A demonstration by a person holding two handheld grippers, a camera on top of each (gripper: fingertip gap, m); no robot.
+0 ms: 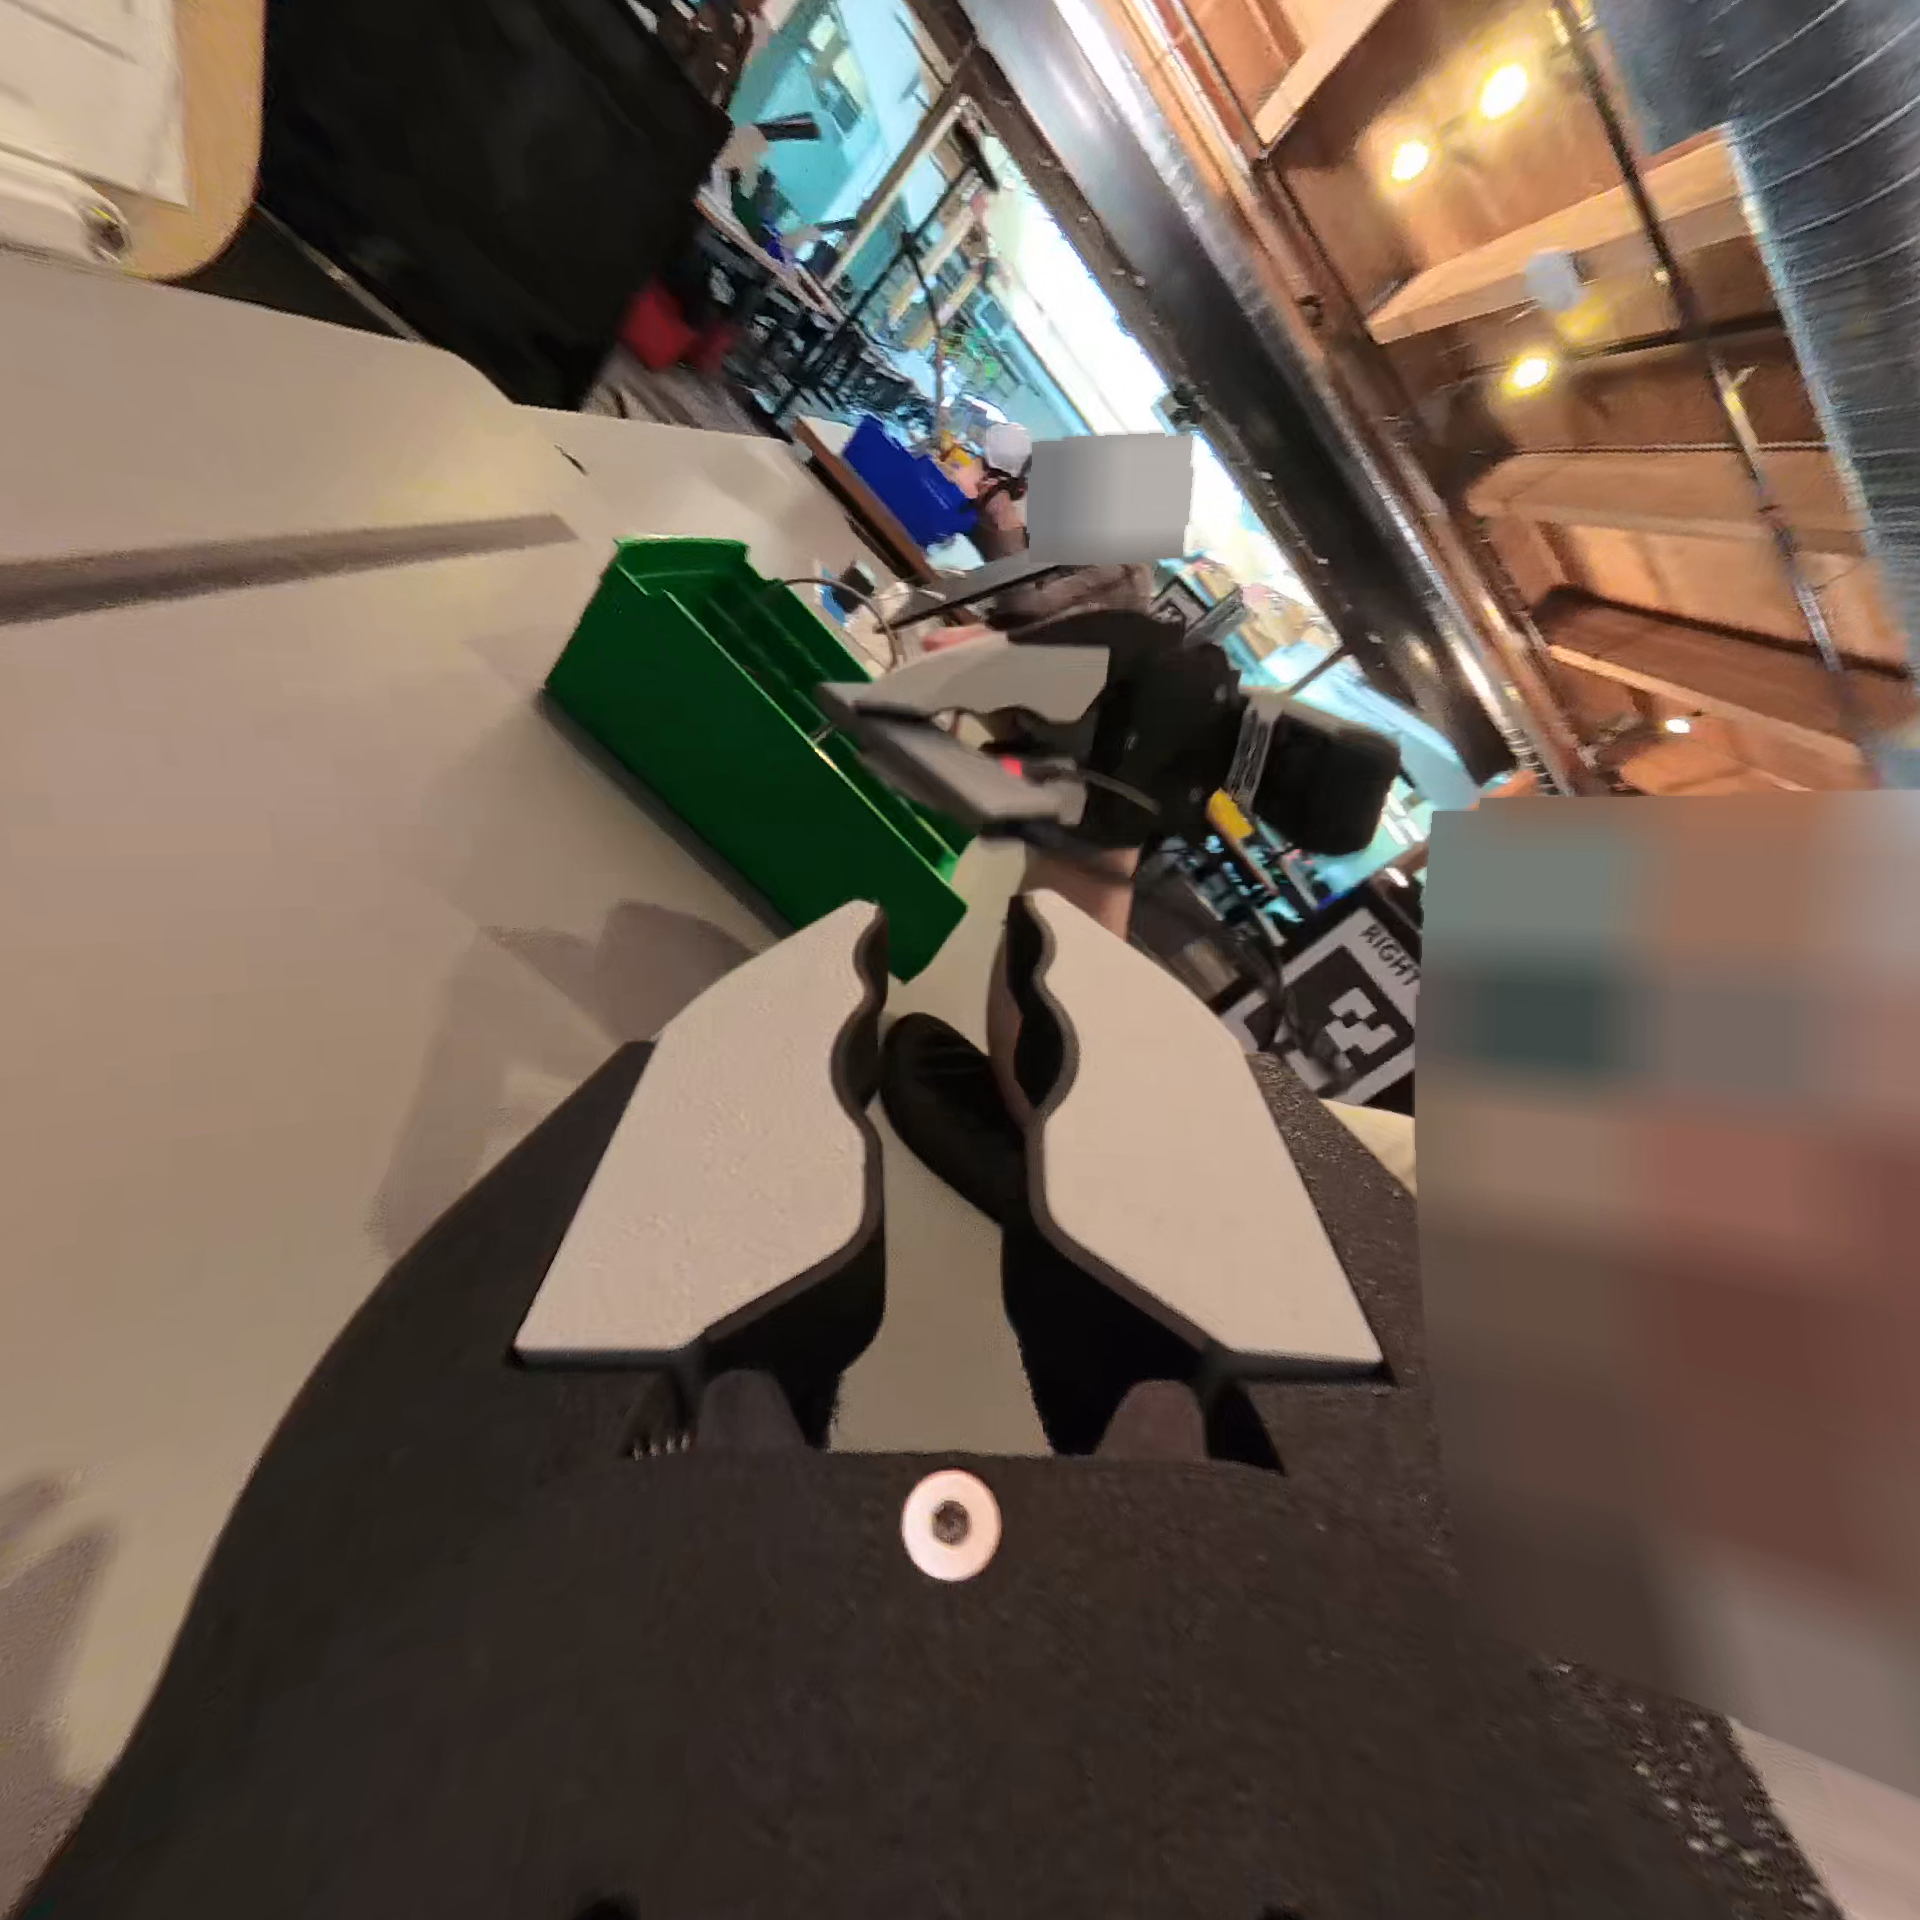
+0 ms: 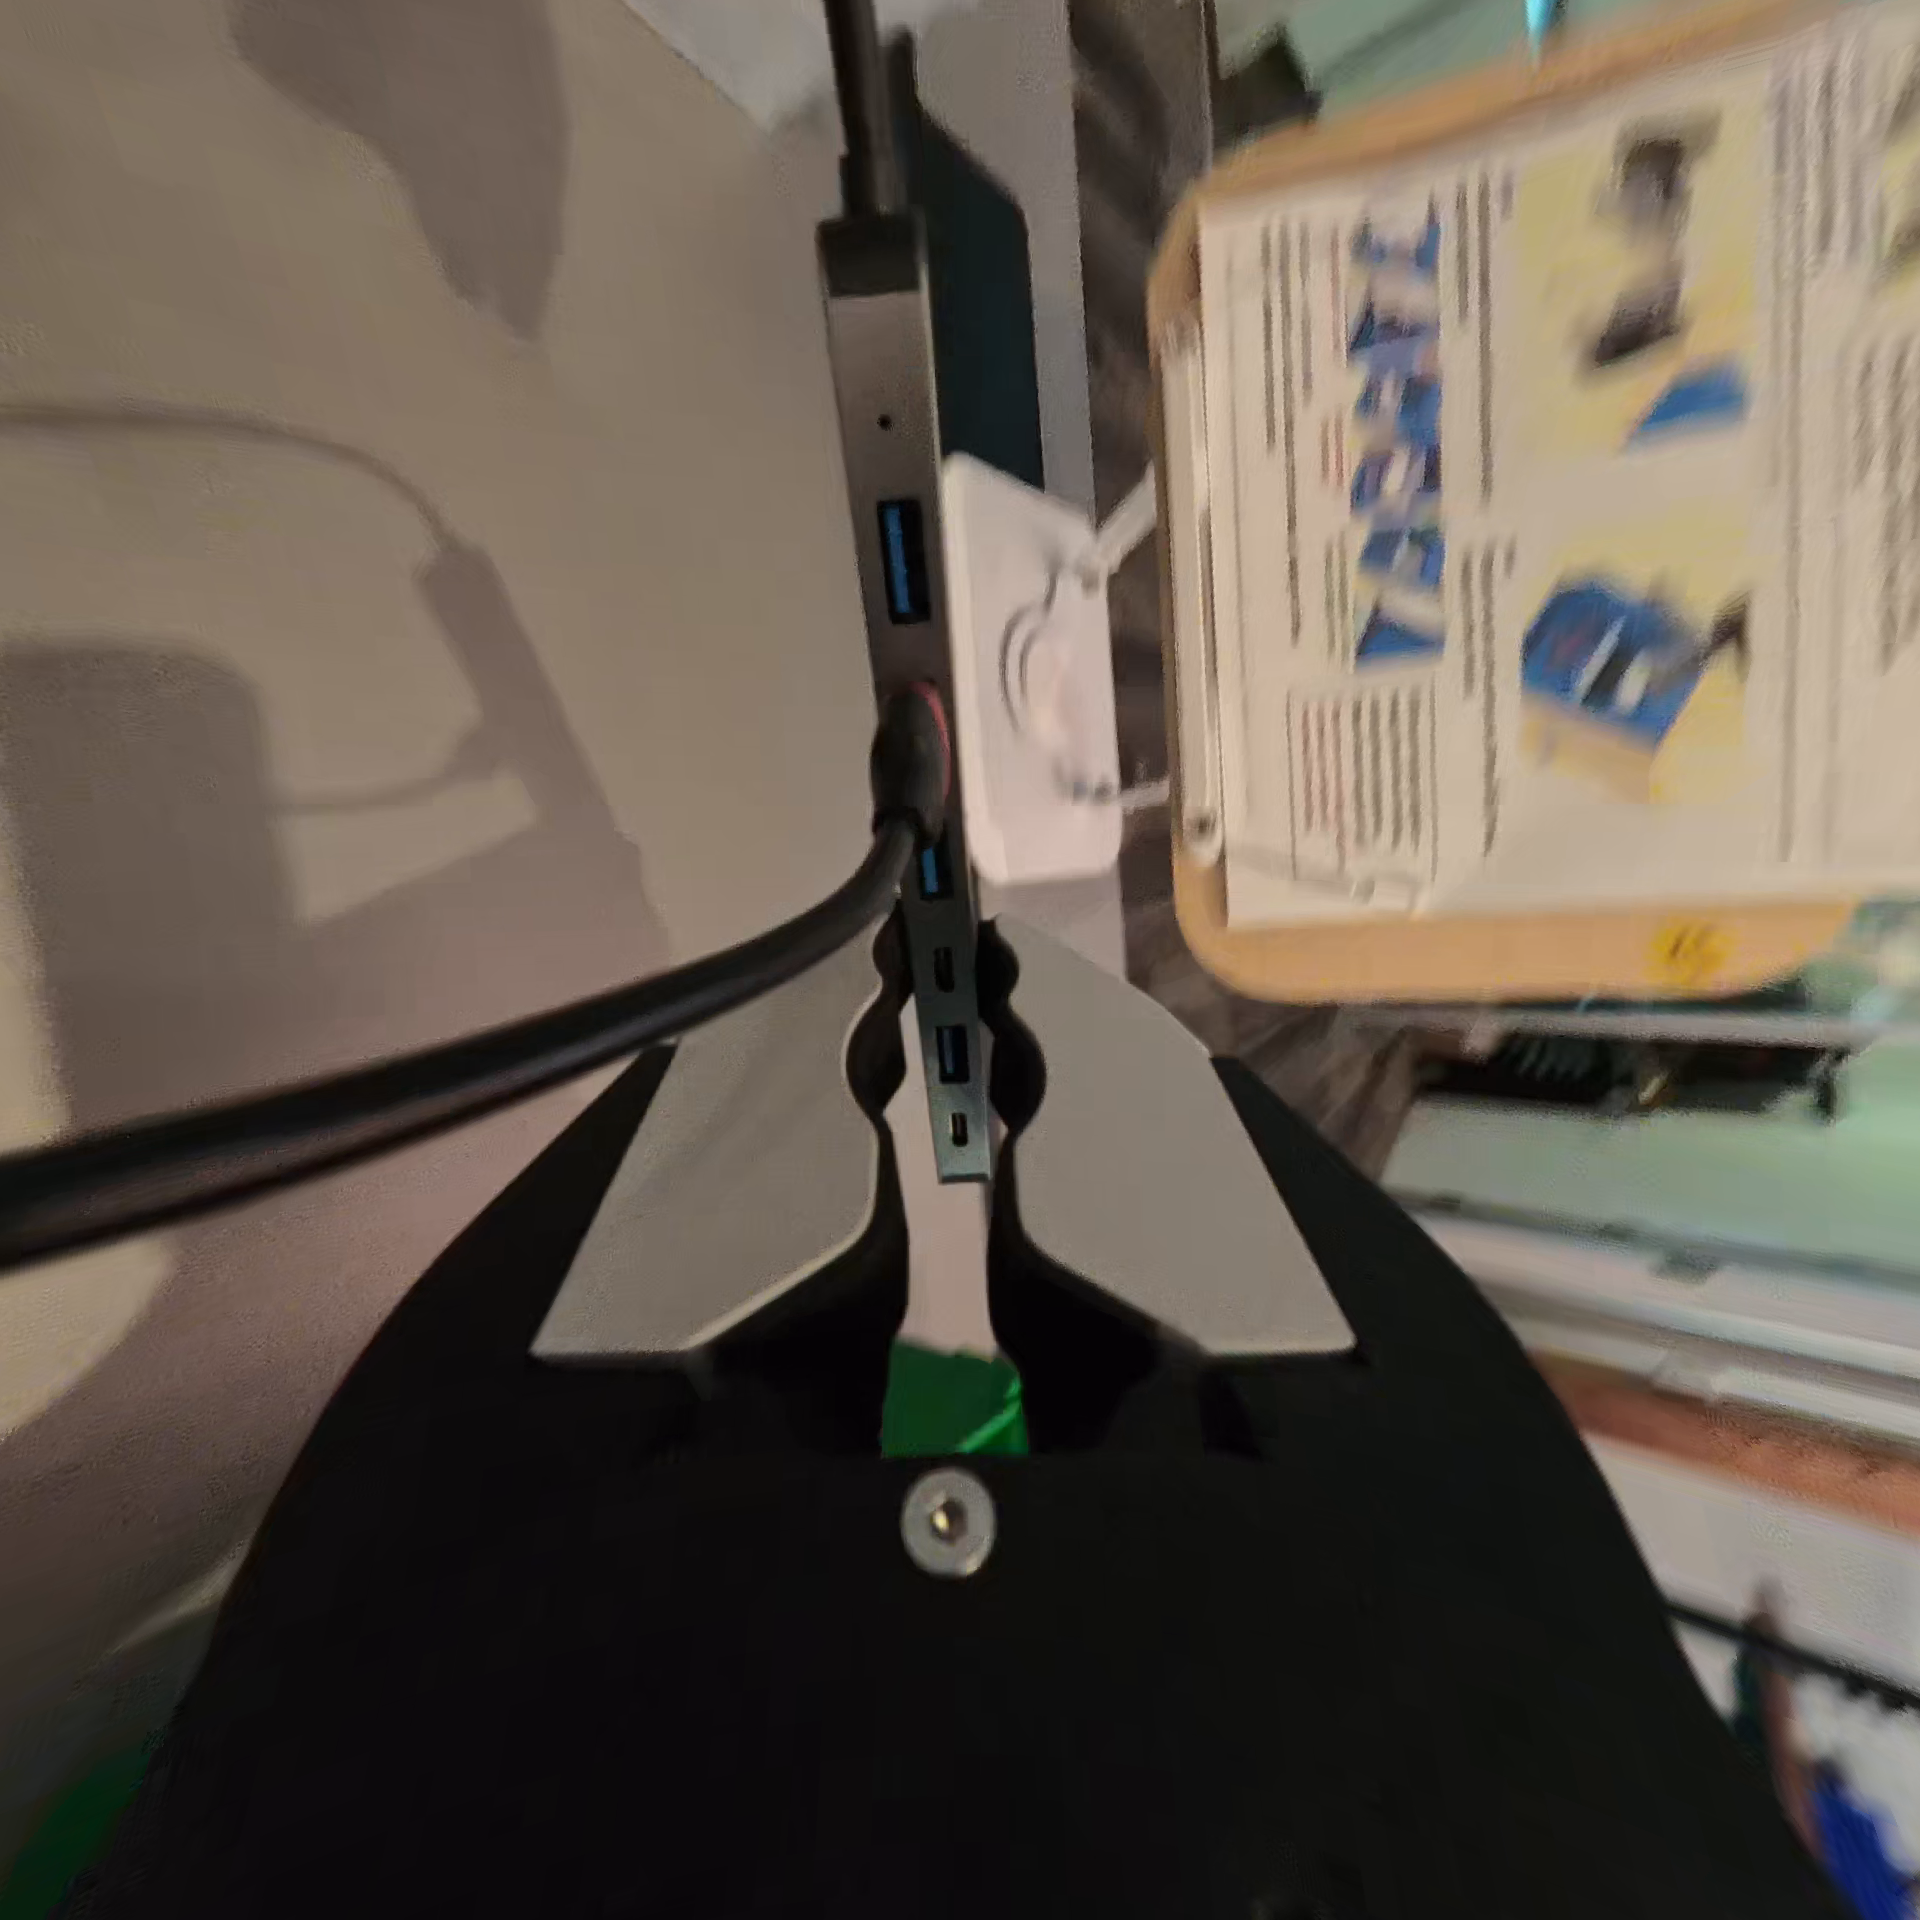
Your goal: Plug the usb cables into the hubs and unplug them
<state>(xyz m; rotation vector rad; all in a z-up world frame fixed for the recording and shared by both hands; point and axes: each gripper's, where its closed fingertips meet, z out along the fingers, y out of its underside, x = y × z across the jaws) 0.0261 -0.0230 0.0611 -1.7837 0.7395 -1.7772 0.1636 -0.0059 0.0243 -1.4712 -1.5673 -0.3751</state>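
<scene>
In the right wrist view my right gripper [image 2: 945, 940] is shut on the near end of a long grey USB hub [image 2: 894, 416] and holds it edge-on above the white table [image 2: 312, 520]. A black cable [image 2: 520, 1060] has its red-ringed plug [image 2: 914, 758] seated in a port on the hub's side. The hub's own black cord [image 2: 862, 104] leaves its far end. In the left wrist view my left gripper [image 1: 945, 930] is slightly open and empty, off the table edge. The right gripper [image 1: 862, 717] with the hub [image 1: 935, 774] is ahead of it.
A green bin [image 1: 727, 748] stands on the white table [image 1: 260, 831] under the right gripper. A white box [image 2: 1029, 675] lies beyond the hub. A wooden board with a printed sheet [image 2: 1507, 520] is at the right. A person's dark shoe [image 1: 945, 1101] shows below between the left gripper's fingers. Spacing between my two grippers at the tips: around 15 centimeters.
</scene>
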